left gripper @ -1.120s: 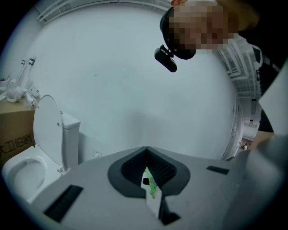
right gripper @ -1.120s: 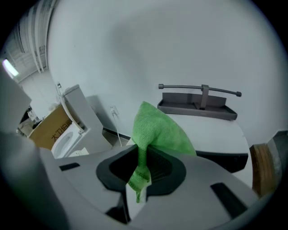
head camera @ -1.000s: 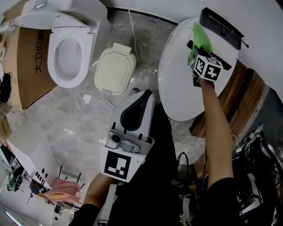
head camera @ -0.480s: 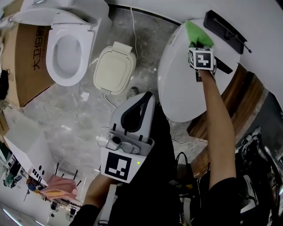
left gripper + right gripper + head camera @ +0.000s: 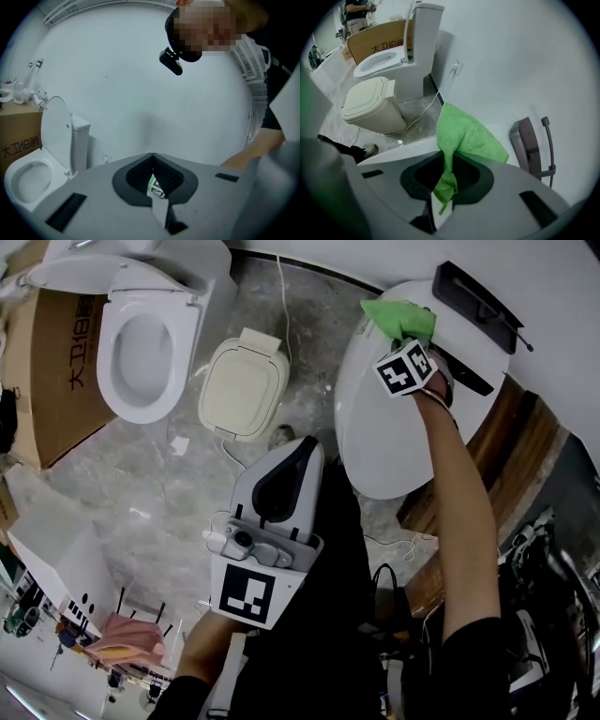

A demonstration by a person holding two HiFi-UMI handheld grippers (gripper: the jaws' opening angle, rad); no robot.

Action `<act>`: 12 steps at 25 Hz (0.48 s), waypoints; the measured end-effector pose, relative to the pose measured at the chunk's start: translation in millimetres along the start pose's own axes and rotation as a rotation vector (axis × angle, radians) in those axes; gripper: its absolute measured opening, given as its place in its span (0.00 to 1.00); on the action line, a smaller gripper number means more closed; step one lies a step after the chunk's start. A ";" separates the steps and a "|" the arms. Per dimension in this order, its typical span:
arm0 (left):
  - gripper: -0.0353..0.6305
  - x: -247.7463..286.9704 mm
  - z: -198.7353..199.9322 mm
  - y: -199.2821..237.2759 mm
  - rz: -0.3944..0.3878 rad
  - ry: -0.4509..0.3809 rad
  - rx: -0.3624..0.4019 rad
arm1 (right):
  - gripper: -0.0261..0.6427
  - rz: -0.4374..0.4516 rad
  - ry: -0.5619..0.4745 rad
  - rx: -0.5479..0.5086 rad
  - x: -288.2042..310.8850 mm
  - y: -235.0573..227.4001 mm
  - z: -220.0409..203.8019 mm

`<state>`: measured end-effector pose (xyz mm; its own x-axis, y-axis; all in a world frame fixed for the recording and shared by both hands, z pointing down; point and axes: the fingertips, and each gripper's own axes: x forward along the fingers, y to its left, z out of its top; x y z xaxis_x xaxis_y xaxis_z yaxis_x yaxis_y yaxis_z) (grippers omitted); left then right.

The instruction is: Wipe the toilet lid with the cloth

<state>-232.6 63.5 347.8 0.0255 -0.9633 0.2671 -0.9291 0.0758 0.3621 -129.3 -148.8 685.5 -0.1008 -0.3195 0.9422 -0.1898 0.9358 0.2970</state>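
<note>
Readable print: only the cardboard box (image 5: 66, 371) by the open white toilet (image 5: 141, 343). It has dark Chinese characters starting "大卫"; the rest is too soft for me to read. Both gripper cubes carry black-and-white square markers, no text.

Right gripper (image 5: 413, 339): jaws clamped on a fold of the cloth (image 5: 397, 319). In the right gripper view a thin tail of cloth hangs back through the jaw gap and the rest fans out ahead of the tips. It's a green, nubbly microfibre weave, bunched and not flat.

The cloth sits on the toilet lid (image 5: 375, 427), at the far end near the wall and towards the lid's left edge. The lid is glossy white and oval, with its long axis running near-to-far in the head view. The cloth's long side lies across that axis.

A black bar-shaped fixture (image 5: 473, 301) is just beyond the cloth.

Left gripper (image 5: 305, 451): jaw tips closed together, holding nothing. It's over the grey marbled floor (image 5: 169, 484), well apart from the lid.
</note>
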 end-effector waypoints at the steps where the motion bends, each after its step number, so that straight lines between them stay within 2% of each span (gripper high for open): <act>1: 0.05 -1.0 0.7 0.6 0.000 -0.001 0.000 | 0.14 0.004 0.008 0.003 1.7 4.5 -1.4; 4: 0.05 -4.9 1.4 2.3 -0.004 -0.002 0.005 | 0.14 0.022 0.006 0.029 2.1 11.0 -5.3; 12: 0.05 -15.0 -1.3 9.5 0.002 -0.007 -0.010 | 0.14 0.051 -0.022 -0.028 -4.6 38.4 -16.3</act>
<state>-241.3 79.0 348.4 0.0212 -0.9650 0.2616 -0.9255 0.0800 0.3701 -120.2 -109.0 695.1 -0.1316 -0.2741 0.9526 -0.1566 0.9547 0.2531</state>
